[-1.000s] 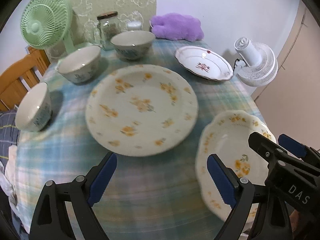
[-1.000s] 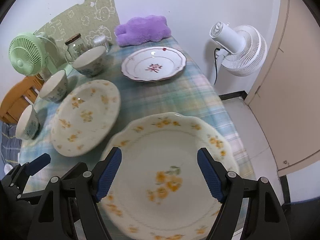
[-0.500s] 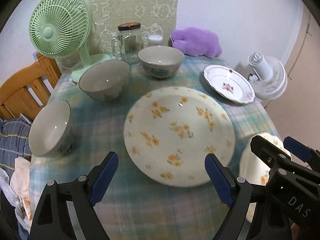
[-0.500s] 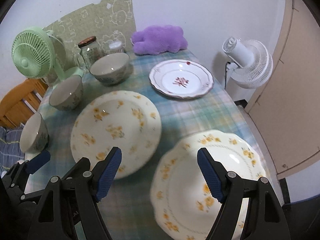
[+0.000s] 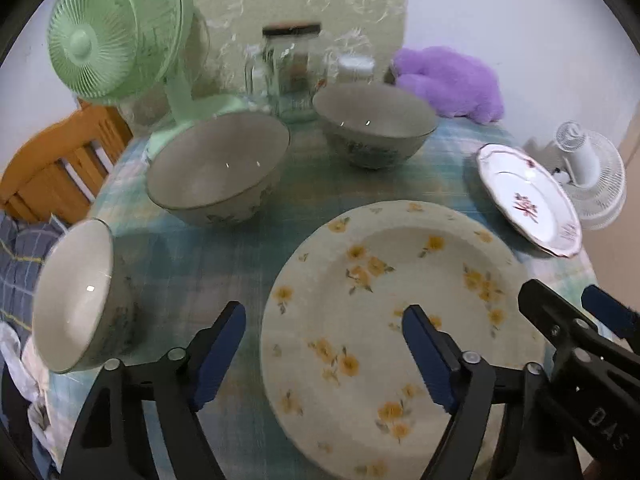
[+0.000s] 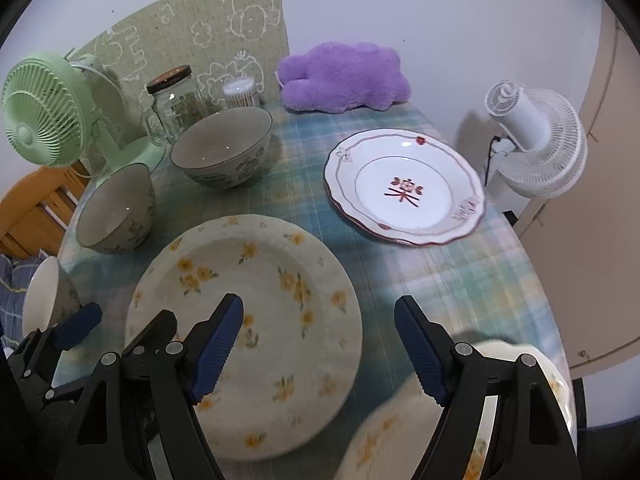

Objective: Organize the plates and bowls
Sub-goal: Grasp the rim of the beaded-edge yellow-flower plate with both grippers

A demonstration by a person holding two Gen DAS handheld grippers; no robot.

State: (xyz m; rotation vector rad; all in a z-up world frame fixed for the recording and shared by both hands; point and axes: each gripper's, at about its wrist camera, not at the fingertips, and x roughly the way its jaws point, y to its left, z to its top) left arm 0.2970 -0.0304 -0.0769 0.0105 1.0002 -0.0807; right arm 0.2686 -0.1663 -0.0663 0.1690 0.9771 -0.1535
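A large round plate with yellow flowers [image 5: 400, 320] [image 6: 248, 320] lies on the checked tablecloth. My left gripper [image 5: 324, 356] hovers over its left rim; its jaws are closing, with nothing pressed between the pads. My right gripper [image 6: 318, 350] hangs open over that plate's right edge, holding nothing. A scalloped yellow-flower plate [image 6: 400, 432] sits low under the right finger. A white plate with red marks [image 6: 404, 192] [image 5: 528, 200] lies further back on the right. Three bowls stand on the left: near [image 5: 76, 296], middle [image 5: 218, 168], far [image 5: 374, 120].
A green fan [image 5: 108, 40], a glass jar [image 5: 292, 68] and a purple plush [image 6: 344, 76] line the back of the table. A white fan [image 6: 536, 144] stands off the right edge. A wooden chair [image 5: 52, 168] is at the left.
Both grippers have swung left across the table. The scalloped plate has slid toward the right wrist view's lower edge, and the bowls look nearer. The left jaws have narrowed.
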